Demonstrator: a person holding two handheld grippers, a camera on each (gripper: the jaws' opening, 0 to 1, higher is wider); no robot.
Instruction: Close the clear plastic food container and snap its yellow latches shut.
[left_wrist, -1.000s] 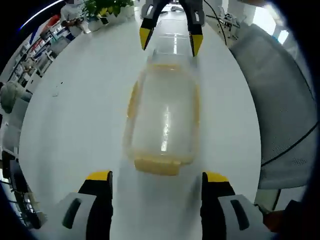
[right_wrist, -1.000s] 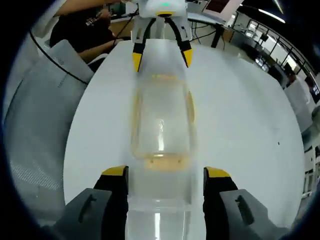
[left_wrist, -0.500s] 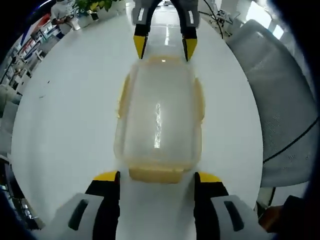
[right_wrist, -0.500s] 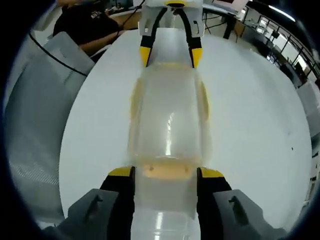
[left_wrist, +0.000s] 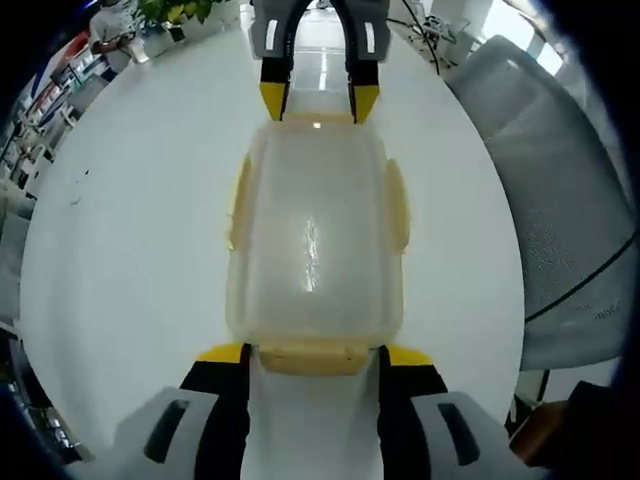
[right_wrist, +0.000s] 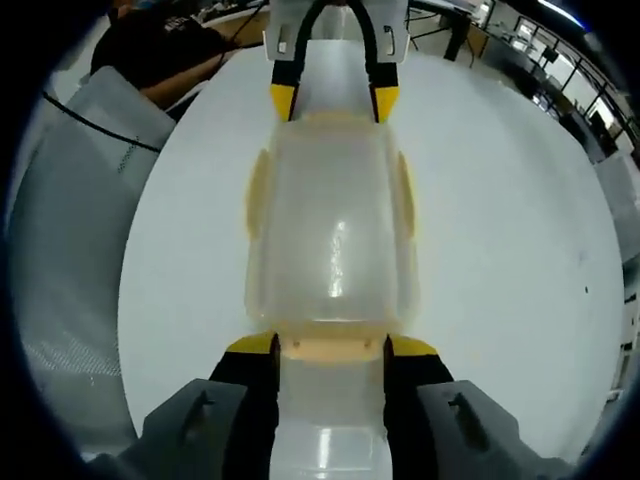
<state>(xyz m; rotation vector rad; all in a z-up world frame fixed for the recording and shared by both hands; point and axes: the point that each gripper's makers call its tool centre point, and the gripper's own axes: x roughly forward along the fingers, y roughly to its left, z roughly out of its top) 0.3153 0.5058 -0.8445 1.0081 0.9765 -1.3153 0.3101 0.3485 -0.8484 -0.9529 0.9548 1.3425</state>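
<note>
**Container bracketed end to end by both grippers**

The clear plastic food container (left_wrist: 315, 245) is seen lying flat on the white table (left_wrist: 130, 220), its lid down over the body, glare running along the top. It is a rounded rectangle, cloudy-clear, and nothing can be made out inside it through the lid. Yellow latches are picked out on all four sides: one long-side latch (left_wrist: 398, 205) on the right edge, its partner on the left, and an end latch (left_wrist: 312, 357) at the near end in the left gripper view.

The left gripper (left_wrist: 313, 358) is set at that near end, jaws parted, with the end latch lying between the yellow tips; whether the tips touch it cannot be told. The same arrangement is shown in the right gripper view: the right gripper (right_wrist: 330, 347) is held open around the opposite end latch (right_wrist: 332, 347), the container (right_wrist: 332, 240) stretching away from it. Each gripper is seen at the far end in the other's view.

A grey mesh chair (left_wrist: 560, 200) is parked at the table edge.
</note>
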